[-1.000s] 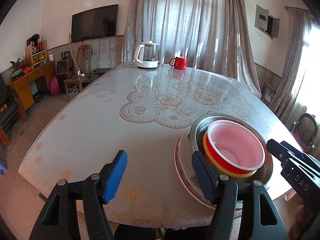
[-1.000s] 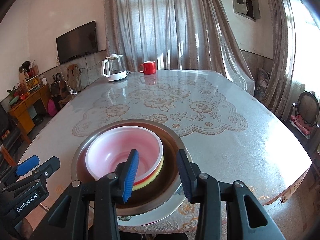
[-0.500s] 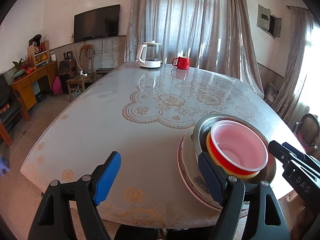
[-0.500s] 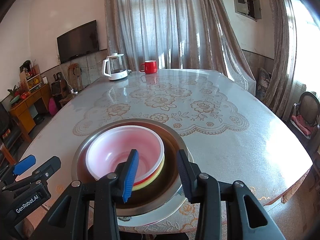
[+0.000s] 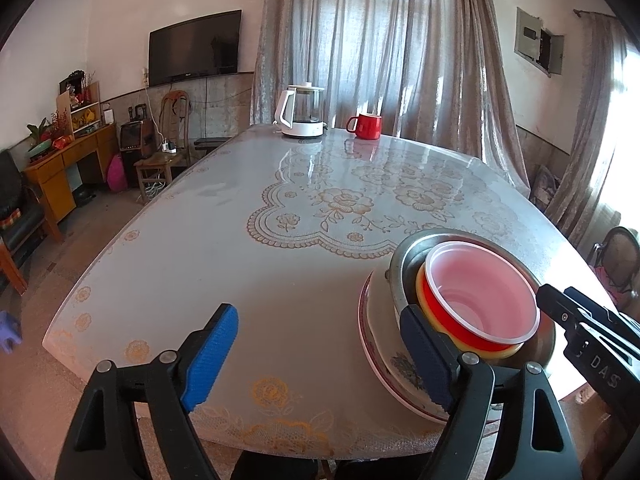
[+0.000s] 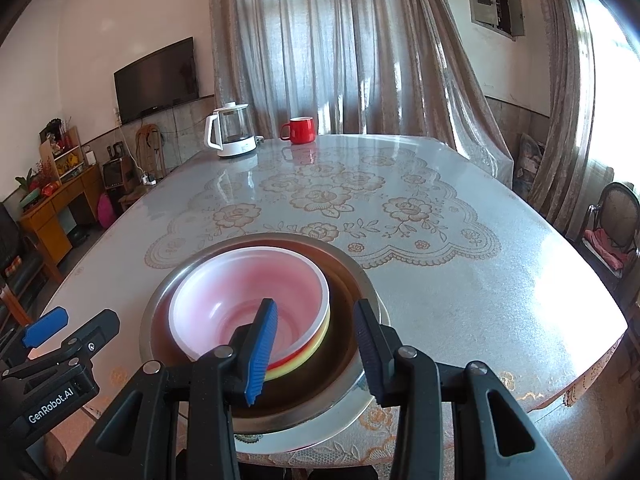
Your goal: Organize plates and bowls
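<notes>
Left gripper has just been opening; jaws now spread wide, nothing between them but bare tablecloth. Its right pad sits just at the stack's left edge; can't tell if it touches the plate.

Right gripper is part open, jaws apart w/ a clear gap. Left pad hangs inside the pink bowl, right pad over the steel bowl's wall, so the nested rims lie btwn the jaws. Pads don't press on anything; not pinching.

Stack sits at the near edge of the table, on the right in the left-wrist view:
- plate at bottom, white w/ red rim & a floral print, lip just over the table edge
- steel bowl on it
- yellow bowl inside the steel one, only its rim showing
- red bowl inside that, a band showing
- pink bowl on top, translucent, empty

Far end of table: kettle, glass w/ white base, contents unclear. Red mug just beside it, apart, inside not visible.
</notes>
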{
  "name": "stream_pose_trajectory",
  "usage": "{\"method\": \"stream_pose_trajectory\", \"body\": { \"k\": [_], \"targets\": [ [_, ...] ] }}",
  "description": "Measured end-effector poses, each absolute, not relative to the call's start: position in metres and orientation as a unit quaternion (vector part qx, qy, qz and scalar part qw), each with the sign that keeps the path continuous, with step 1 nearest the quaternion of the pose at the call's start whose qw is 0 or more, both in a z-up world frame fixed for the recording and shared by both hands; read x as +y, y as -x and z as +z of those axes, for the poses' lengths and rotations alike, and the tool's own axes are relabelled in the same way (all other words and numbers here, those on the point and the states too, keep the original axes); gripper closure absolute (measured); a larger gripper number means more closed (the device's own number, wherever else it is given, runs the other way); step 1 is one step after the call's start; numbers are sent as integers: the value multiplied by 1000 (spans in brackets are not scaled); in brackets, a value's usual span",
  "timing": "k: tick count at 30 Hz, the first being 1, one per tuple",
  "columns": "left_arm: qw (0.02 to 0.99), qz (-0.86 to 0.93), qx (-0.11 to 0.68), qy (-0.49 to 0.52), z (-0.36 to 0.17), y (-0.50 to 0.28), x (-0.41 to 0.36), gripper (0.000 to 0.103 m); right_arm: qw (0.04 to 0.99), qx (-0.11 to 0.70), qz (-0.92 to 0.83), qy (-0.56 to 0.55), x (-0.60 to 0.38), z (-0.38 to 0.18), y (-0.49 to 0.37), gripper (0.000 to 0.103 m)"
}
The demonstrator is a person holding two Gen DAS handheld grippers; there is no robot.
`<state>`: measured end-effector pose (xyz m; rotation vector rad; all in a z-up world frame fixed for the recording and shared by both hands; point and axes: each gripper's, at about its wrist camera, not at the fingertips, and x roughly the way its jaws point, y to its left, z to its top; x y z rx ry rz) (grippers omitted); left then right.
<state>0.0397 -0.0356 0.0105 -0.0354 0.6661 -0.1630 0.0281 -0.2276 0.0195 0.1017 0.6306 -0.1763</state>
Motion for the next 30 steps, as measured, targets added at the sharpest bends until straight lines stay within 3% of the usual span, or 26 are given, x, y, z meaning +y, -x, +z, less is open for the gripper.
{"method": "stream_pose_trajectory", "body": {
  "k": [30],
  "targets": [
    [947, -89, 307, 27, 13, -44, -33, 18, 947, 304, -86, -54, -235, 19, -28, 64]
  ]
}}
